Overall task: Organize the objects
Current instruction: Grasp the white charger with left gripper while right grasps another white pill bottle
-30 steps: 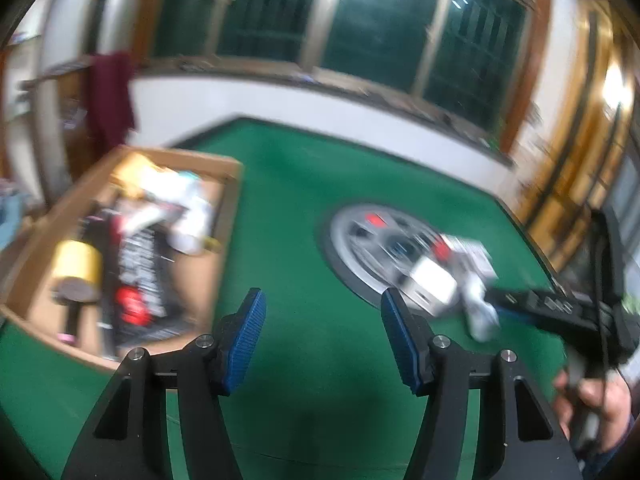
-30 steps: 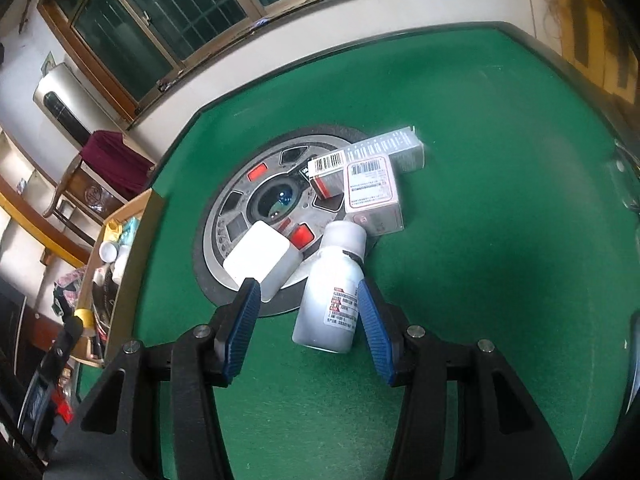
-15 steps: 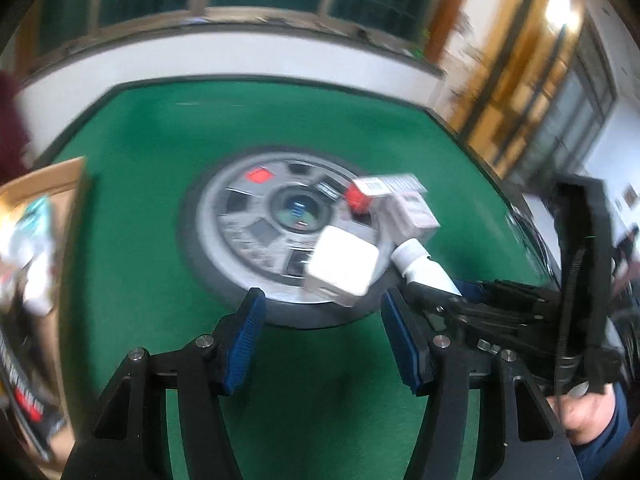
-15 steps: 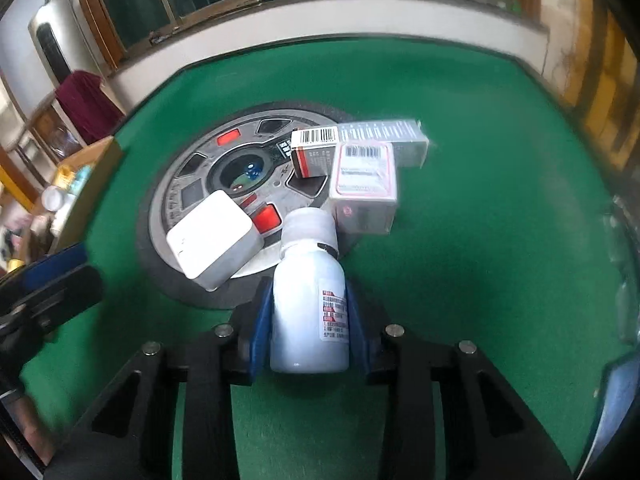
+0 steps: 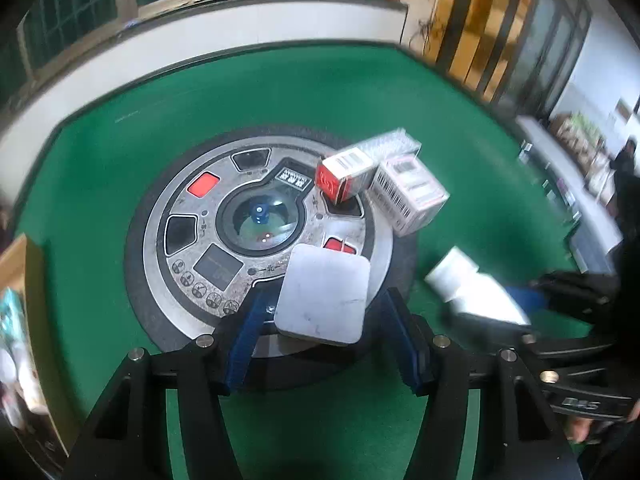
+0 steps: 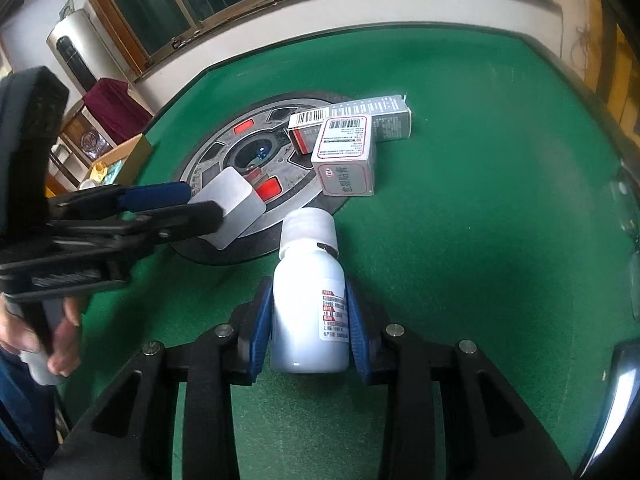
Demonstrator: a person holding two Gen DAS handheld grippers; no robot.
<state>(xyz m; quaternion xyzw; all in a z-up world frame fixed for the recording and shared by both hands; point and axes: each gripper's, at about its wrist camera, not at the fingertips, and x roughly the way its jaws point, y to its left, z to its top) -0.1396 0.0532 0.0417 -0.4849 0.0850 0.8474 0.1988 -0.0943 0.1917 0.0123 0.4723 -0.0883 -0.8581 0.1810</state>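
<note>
Nearest in the right wrist view, the right gripper [image 6: 308, 330] has its blue pads pressed against both sides of a white bottle [image 6: 309, 312] that lies on the green table [image 6: 480, 240] with its cap pointing away; the bottle's near end is partly hidden behind the finger frames, and its label print is too small to read. In the left wrist view the same bottle shows only as a bright blur at the right, its outline smeared. The left gripper [image 5: 326, 336] stands at a middling width around a flat white square box [image 5: 325, 294] – the box sits between the pads, but a gap shows on each side, so nothing is clamped. That box rests on the near rim of a round grey console [image 5: 240, 240] set into the table's middle, and it covers part of the console's markings. Farther off, at the console's far right edge, three cartons cluster together: a pink-edged carton [image 6: 346, 156] nearest, a red-ended carton [image 6: 310, 128] behind it to the left, and a long silvery carton [image 6: 380, 118] farthest, partly masked by the other two. At the far left a wooden box [image 6: 124, 160] is cut off by the left gripper's frame – its contents are hard to make out.
</note>
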